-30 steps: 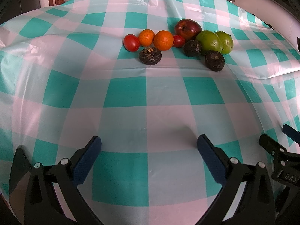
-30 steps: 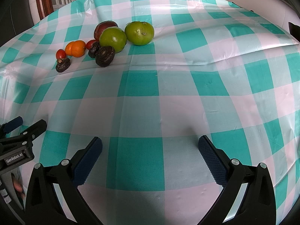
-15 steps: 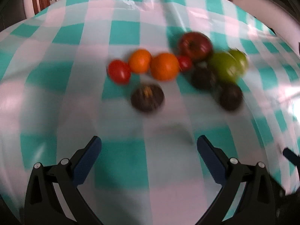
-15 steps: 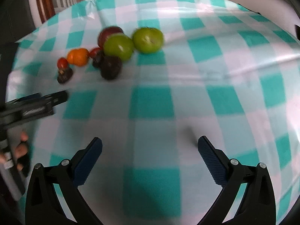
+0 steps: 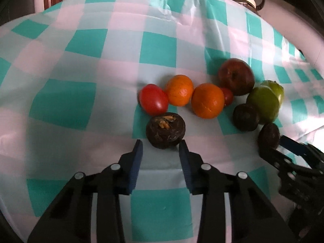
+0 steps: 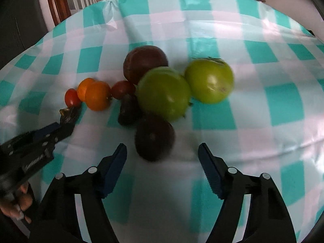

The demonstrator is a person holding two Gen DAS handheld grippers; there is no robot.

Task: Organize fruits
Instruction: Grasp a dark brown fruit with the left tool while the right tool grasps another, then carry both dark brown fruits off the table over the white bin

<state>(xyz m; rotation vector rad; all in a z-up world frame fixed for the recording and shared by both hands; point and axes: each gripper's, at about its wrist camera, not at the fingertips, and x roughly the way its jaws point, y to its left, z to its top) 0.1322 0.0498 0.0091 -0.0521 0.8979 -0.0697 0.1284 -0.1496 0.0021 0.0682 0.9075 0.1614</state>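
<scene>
Fruit cluster on checked tablecloth (image 5: 85, 101). Your left gripper (image 5: 161, 148): fingers partly apart, empty, tips flanking near dark fruit (image 5: 165, 130). Your right gripper (image 6: 162, 151): fingers wide apart, empty, just before another dark fruit (image 6: 155, 137); green fruit (image 6: 164, 93) beyond.

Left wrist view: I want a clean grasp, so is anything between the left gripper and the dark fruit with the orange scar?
Nothing visible. The dark fruit sits just ahead of the open left gripper, only bare tablecloth between. The red tomato lies beyond it.

Left gripper (image 5: 161, 148) jaws seemingly graze dark fruit (image 5: 165, 130).
</scene>
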